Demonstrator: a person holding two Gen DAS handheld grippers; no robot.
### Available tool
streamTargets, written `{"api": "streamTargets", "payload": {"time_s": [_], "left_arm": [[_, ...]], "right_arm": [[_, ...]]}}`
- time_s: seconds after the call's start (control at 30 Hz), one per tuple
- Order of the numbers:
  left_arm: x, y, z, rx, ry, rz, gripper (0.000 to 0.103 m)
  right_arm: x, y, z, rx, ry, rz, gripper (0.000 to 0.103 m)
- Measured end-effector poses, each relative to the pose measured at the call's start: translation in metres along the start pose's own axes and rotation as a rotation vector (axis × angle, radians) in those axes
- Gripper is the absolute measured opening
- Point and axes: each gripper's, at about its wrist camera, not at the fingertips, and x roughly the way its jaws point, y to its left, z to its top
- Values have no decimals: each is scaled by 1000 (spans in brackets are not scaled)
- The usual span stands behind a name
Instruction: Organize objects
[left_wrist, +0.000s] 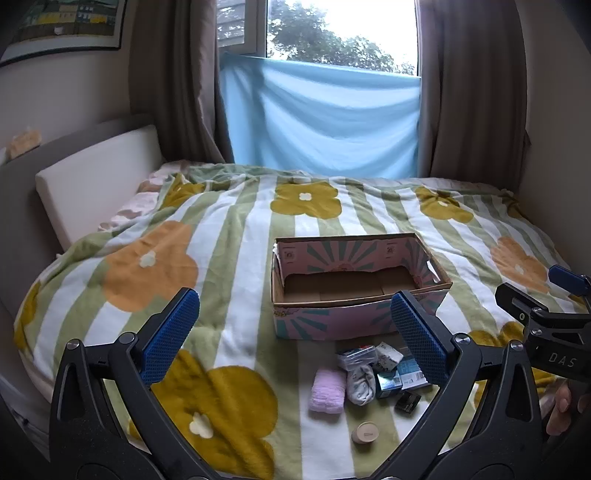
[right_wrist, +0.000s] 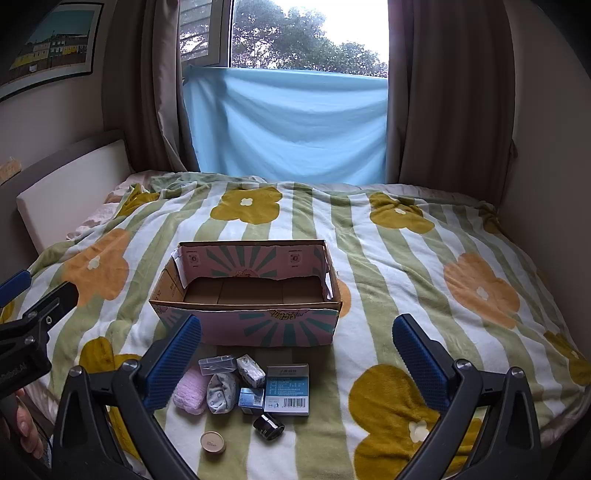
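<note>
An open, empty cardboard box (left_wrist: 332, 321) (right_wrist: 251, 326) with pink sunburst print sits on the bed. In front of it lie several small items: a pink rolled towel (left_wrist: 327, 393) (right_wrist: 190, 391), a patterned sock bundle (left_wrist: 361, 382) (right_wrist: 221, 393), a clear plastic case (right_wrist: 217, 363), a blue-white carton (right_wrist: 287, 389), a small teal box (right_wrist: 251, 398), a black jar (right_wrist: 268, 426) and a round tan tin (left_wrist: 365, 432) (right_wrist: 213, 442). My left gripper (left_wrist: 295, 336) and right gripper (right_wrist: 297, 362) are both open and empty, held above the items.
The bed has a green-striped flower blanket (right_wrist: 406, 280). A white headboard cushion (left_wrist: 96, 177) stands at the left. A blue cloth (right_wrist: 288, 125) hangs under the window, with brown curtains on both sides. The right gripper shows at the edge of the left wrist view (left_wrist: 554, 321).
</note>
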Motion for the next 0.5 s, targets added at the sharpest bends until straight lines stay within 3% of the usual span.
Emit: {"api": "streamTargets", "payload": {"time_s": [0.5], "left_arm": [[0,1,0,-14,2,-19,103]], "right_arm": [[0,0,-1,-6,3,-4,103]]}}
